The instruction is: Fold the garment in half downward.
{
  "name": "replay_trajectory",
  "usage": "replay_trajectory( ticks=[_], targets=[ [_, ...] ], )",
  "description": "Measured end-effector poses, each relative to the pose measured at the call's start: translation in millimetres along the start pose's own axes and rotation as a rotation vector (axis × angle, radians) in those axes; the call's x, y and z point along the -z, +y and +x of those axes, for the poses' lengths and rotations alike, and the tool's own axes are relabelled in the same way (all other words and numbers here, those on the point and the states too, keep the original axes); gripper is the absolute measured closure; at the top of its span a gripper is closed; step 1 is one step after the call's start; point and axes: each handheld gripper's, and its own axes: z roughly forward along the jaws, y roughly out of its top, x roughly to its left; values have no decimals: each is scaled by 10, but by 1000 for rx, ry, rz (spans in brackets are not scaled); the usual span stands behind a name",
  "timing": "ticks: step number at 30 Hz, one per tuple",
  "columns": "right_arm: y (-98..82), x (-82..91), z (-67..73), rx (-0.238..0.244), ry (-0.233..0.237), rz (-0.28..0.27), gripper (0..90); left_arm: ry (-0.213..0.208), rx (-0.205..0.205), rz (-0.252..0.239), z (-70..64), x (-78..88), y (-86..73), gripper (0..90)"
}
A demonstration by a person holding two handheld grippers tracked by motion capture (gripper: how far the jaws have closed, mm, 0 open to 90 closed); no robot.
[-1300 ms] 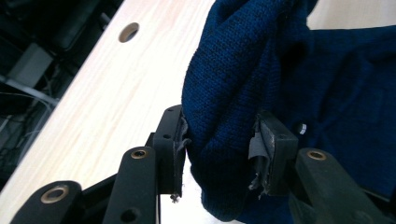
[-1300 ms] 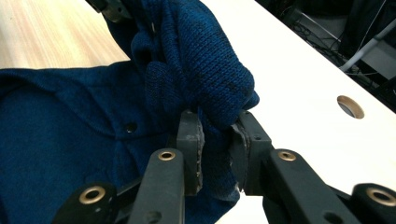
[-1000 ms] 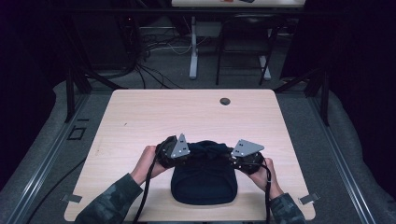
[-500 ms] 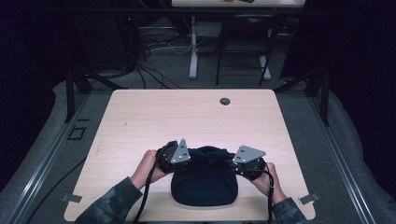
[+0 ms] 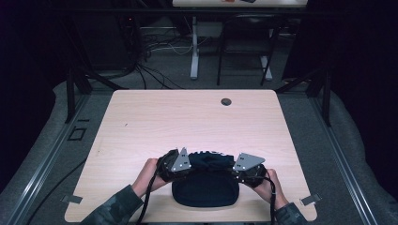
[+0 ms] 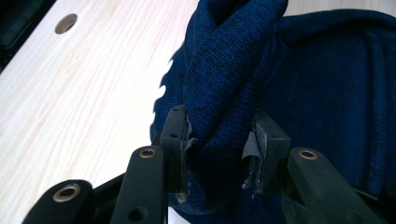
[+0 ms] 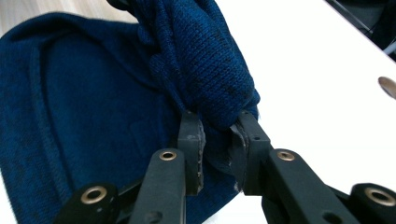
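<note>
Since the earlier frame our left gripper (image 5: 187, 163) has slid down-frame, folding the blue sweater (image 5: 206, 187). Both it and the right gripper (image 5: 234, 166) clamp knit — the fold looks half done, laying flat remains.

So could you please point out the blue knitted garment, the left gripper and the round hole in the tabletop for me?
blue knitted garment (image 6: 224, 79), left gripper view, on the bunched fold above the jaws.
left gripper (image 6: 218, 140), left gripper view, midway between its fingertips, on the pinched knit.
round hole (image 5: 226, 101), high view, on its dark centre near the far table edge.

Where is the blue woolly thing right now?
In the high view the blue knit garment lies at the near edge of the table, with the left gripper and right gripper pinching its bunched far edge.
</note>
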Motion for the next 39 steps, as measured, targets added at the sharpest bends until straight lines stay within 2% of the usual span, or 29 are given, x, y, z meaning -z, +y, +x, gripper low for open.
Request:
replay_trajectory(
  ticks=[5,13,20,23,26,28,30,34,37,39],
  targets=[
    [-49,-9,52,-1,20,21,745,-17,5,0,-84,-26,-66,632],
    [-129,-50,148,-1,47,62,731,-66,37,8,-212,-133,-212,632],
    [-196,-76,210,-8,65,96,698,-104,69,13,-246,-173,-279,582],
    [-235,-83,221,-27,76,109,648,-118,90,28,-267,-186,-307,516],
    [-277,-67,239,-63,90,125,527,-123,103,31,-296,-152,-326,439],
    [-293,-36,257,-89,80,126,451,-117,116,21,-310,-89,-343,394],
    [-313,43,243,-113,98,118,417,-110,119,11,-322,-1,-367,344],
    [-376,200,182,-190,76,67,398,-77,134,-14,-320,185,-410,304],
    [-345,273,113,-226,41,38,416,-22,152,-38,-270,278,-394,294],
    [-274,279,70,-248,21,17,445,22,177,-56,-218,299,-360,294]
  ],
)
